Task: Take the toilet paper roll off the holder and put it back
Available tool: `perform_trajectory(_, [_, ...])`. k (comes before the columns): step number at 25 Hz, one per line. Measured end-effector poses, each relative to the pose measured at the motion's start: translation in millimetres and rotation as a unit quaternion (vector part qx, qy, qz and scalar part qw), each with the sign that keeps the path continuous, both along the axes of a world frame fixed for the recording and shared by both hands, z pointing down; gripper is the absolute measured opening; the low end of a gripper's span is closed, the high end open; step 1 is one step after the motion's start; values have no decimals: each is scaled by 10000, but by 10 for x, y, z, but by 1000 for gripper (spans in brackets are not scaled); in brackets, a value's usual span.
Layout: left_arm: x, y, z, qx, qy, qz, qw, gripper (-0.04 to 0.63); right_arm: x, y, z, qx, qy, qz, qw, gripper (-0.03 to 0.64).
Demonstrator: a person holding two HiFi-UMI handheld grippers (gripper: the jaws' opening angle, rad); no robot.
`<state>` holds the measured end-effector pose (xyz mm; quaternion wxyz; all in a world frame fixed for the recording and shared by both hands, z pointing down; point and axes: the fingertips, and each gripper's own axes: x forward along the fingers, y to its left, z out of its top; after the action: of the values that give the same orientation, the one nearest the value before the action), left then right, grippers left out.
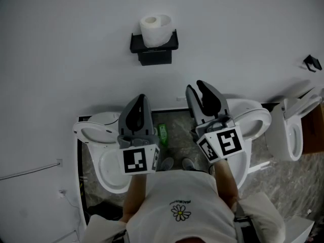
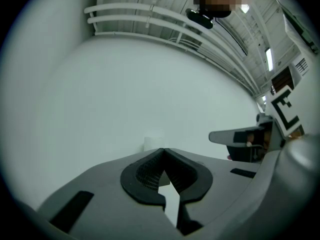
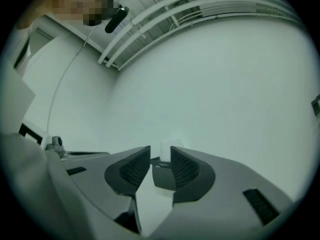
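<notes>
A white toilet paper roll (image 1: 156, 29) stands upright on a black wall holder (image 1: 154, 47), high on the white wall. Both grippers hang well below it and point up at it. My left gripper (image 1: 140, 99) is shut with its tips touching and nothing between them (image 2: 163, 150); the roll (image 2: 152, 143) shows small just beyond those tips. My right gripper (image 1: 195, 86) is open by a narrow gap (image 3: 160, 151) and holds nothing. Through that gap I see the distant roll (image 3: 170, 145) and the holder (image 3: 162, 176).
A white toilet (image 1: 104, 135) stands below the left gripper, another (image 1: 250, 118) below the right one, and a third (image 1: 291, 130) at the far right. A green bottle (image 1: 162, 132) sits on the floor between them. A small black fitting (image 1: 312, 62) is on the wall at right.
</notes>
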<state>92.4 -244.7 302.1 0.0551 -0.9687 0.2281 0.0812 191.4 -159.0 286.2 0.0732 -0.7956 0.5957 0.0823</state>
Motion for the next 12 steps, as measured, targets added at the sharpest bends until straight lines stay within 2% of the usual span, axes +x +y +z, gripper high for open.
perform_trajectory(1, [-11, -4, -15, -5, 33, -8, 10000, 17, 25, -76, -113, 90, -16, -114, 9999, 114])
perform_trajectory(3, [-31, -14, -26, 17, 56, -16, 10000, 17, 82, -251, -317, 253, -116, -344, 9990, 252])
perform_trajectory(8, [-68, -73, 40, 118, -10, 6, 9999, 17, 267, -752, -575, 250, -230, -519, 9981, 300])
perform_trajectory(12, [-117, -103, 35, -13, 125, -39, 9999, 17, 501, -1227, -573, -68, -307, -365, 9988, 351])
